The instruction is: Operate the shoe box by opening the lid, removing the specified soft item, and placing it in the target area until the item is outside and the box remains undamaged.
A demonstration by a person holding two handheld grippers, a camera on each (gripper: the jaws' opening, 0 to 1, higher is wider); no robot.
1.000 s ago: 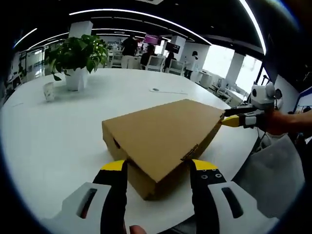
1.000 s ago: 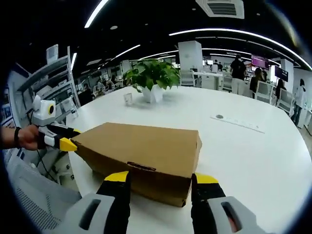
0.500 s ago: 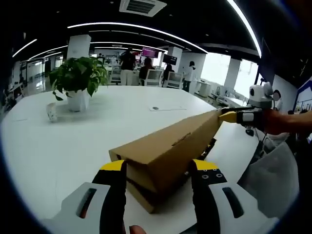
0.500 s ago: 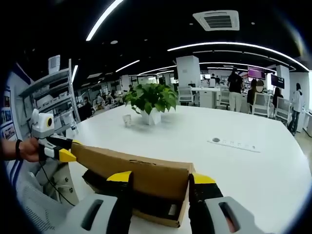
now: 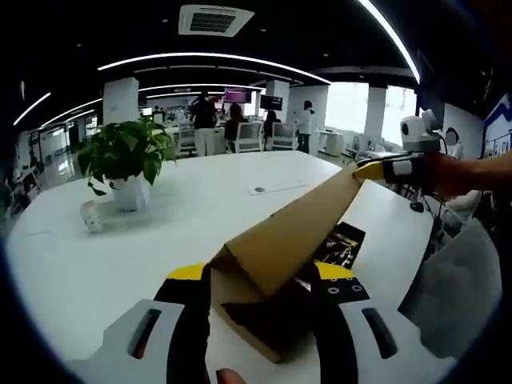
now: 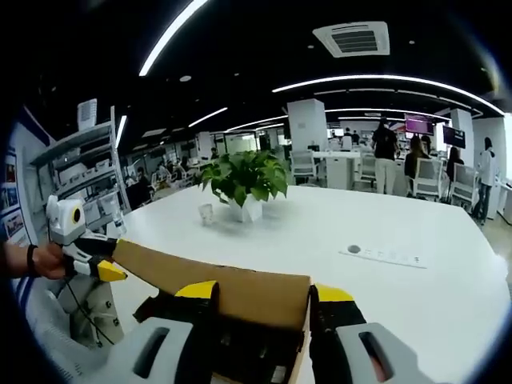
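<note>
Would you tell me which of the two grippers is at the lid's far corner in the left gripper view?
The right gripper, coming in from the right at the raised lid tip; the left gripper straddles its near end.

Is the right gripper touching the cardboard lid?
Touching. In the left gripper view, the right gripper pinches the raised lid at its far corner, no gap visible.

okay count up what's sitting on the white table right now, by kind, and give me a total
Cardboard shoe box, lid lifted: 1
Potted plant: 1
Small cup beside the plant: 1
Flat white strip with a round dark spot: 1
Total: 4
</note>
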